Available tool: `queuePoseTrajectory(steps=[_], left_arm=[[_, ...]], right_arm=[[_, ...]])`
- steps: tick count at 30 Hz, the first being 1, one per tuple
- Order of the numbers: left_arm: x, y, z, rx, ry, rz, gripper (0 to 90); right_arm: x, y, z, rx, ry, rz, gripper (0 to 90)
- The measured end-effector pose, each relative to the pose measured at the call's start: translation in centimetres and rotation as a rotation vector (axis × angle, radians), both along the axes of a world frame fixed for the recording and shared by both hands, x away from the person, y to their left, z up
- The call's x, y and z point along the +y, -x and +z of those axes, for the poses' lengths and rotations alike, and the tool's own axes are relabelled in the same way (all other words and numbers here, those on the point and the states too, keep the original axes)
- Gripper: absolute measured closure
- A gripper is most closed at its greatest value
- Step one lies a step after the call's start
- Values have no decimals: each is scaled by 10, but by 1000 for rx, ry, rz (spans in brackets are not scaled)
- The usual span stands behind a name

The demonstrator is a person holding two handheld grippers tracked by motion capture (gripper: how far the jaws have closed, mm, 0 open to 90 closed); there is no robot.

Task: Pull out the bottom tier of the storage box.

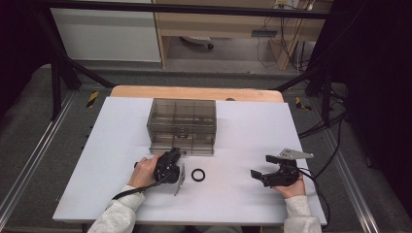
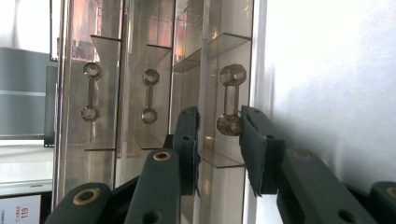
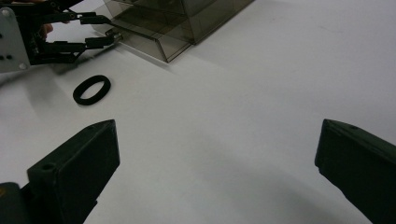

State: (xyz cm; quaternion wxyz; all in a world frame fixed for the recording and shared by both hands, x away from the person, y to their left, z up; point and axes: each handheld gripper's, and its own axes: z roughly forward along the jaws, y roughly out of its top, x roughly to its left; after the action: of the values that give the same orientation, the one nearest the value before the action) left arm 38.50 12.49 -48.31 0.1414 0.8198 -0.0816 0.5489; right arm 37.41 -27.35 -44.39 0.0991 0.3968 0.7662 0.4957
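A smoky see-through drawer cabinet (image 1: pixel 181 119) stands at the middle of the white table (image 1: pixel 243 126). Its lowest drawer (image 1: pixel 182 148) sticks out a little toward me. My left gripper (image 1: pixel 176 152) lies on its side at that drawer's front. In the left gripper view, the left gripper (image 2: pixel 219 112) has its jaws on either side of the drawer's clear handle (image 2: pixel 232 100). The lower knob touches one jaw and a gap shows at the other. A black ring (image 1: pixel 197 174) lies on the table. My right gripper (image 1: pixel 261 166) stands open and holds nothing.
The right gripper view shows the black ring (image 3: pixel 92 89) ahead of the right gripper (image 3: pixel 218 126), with the left gripper (image 3: pixel 103 30) and cabinet (image 3: pixel 177 18) beyond. A wooden table edge (image 1: pixel 194 92) lies behind the cabinet. Black frame posts (image 1: pixel 56 82) and cables (image 1: pixel 325 126) flank the table.
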Motion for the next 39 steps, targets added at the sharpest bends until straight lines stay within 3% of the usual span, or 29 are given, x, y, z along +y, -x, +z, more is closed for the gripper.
queuePoseTrajectory(steps=[39], left_arm=[[2, 12, 0, 8, 1, -9, 681]], right_arm=[[0, 0, 0, 2, -3, -3, 4]])
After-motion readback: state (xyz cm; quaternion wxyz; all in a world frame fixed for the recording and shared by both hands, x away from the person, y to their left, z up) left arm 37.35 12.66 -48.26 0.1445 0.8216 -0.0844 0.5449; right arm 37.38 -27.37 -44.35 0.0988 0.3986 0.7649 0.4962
